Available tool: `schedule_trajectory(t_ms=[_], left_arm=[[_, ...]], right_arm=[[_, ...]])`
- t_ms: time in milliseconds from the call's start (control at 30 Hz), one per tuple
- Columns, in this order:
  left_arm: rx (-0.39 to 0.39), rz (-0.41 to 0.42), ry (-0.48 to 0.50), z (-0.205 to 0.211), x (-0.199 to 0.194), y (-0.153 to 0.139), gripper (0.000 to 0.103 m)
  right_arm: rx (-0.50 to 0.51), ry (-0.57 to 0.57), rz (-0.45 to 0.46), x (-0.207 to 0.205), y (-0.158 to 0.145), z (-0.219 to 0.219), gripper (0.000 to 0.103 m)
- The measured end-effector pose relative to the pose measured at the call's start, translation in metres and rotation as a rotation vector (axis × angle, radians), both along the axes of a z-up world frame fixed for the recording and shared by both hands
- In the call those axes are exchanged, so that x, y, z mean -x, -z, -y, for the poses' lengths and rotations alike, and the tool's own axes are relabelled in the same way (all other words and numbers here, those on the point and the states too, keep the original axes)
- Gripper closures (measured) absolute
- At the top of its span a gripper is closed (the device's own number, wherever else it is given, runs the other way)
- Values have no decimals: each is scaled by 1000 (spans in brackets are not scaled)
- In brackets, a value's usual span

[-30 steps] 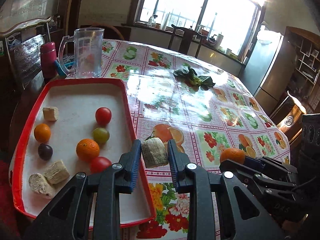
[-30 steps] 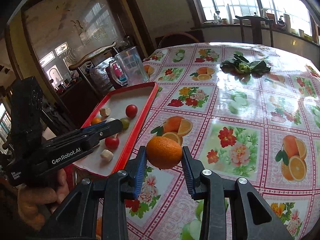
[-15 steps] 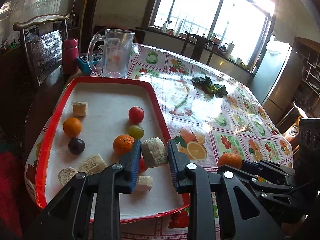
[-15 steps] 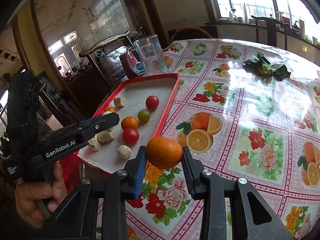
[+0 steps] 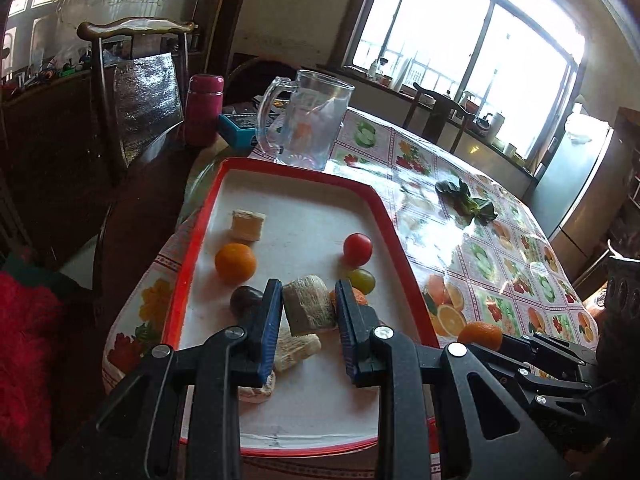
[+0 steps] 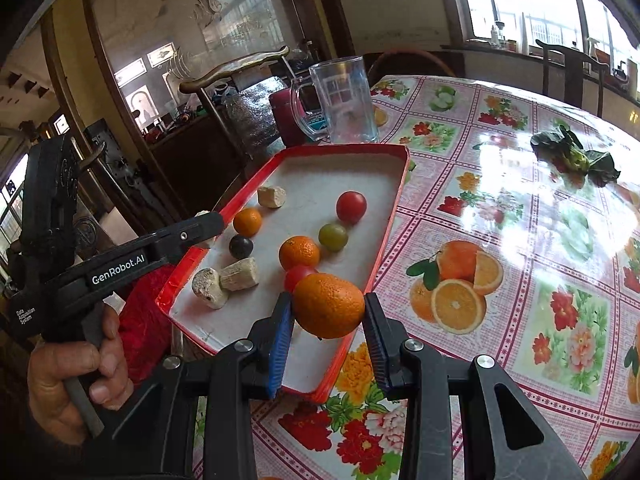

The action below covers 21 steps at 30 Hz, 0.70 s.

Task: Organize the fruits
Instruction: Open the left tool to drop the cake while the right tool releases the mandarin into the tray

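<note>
Left wrist view first: the left gripper [image 5: 308, 312] is clamped on a pale, fibrous chunk [image 5: 309, 309], its blue-edged pads pressing both sides, and it holds the piece over the near half of the red-rimmed tray [image 5: 188, 264]. Under and just behind the pads lie two more pale chunks [image 5: 296, 348], a dark plum-coloured fruit [image 5: 245, 299], part of a tangerine [image 5: 357, 298] and a green grape-like fruit [image 5: 362, 280]. Farther in sit a small orange [image 5: 235, 263], a red tomato [image 5: 357, 249] and a yellowish block [image 5: 248, 225] — all inside the tray. Beyond the tray's far rim stand a clear glass pitcher [image 5: 308, 136], a pink flask [image 5: 205, 109] and a blue box [image 5: 240, 126]; a bunch of dark leaves [image 5: 466, 202] lies out on the flowered tablecloth [image 5: 500, 264].

From the right wrist view, the right gripper [image 6: 327, 320] is closed on an orange [image 6: 329, 311], held above the tray's near right corner [image 6: 340, 364], just in front of a second red tomato [image 6: 298, 275]. At the left edge a hand [image 6: 76, 380] grips the handle of the other tool — its fingers reach over the tray's left rim. A wooden chair [image 6: 236, 68] stands behind the table, and windows light the far wall.
</note>
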State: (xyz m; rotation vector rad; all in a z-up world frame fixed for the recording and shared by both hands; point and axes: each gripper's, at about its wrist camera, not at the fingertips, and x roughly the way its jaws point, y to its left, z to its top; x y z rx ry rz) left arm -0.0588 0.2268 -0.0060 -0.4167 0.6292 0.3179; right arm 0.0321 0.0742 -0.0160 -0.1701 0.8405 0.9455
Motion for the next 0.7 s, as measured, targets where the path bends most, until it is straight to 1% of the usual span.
schedule_trajectory(t_ms=[333,700], left_arm=[[5,-11,-46,-22,12,8,79],[28,-49,-31,-26,7,23,79]], right_arm=[[11,-17,-3,-12,6,-26,68],[49,-29,-13,-25,23,-49,68]])
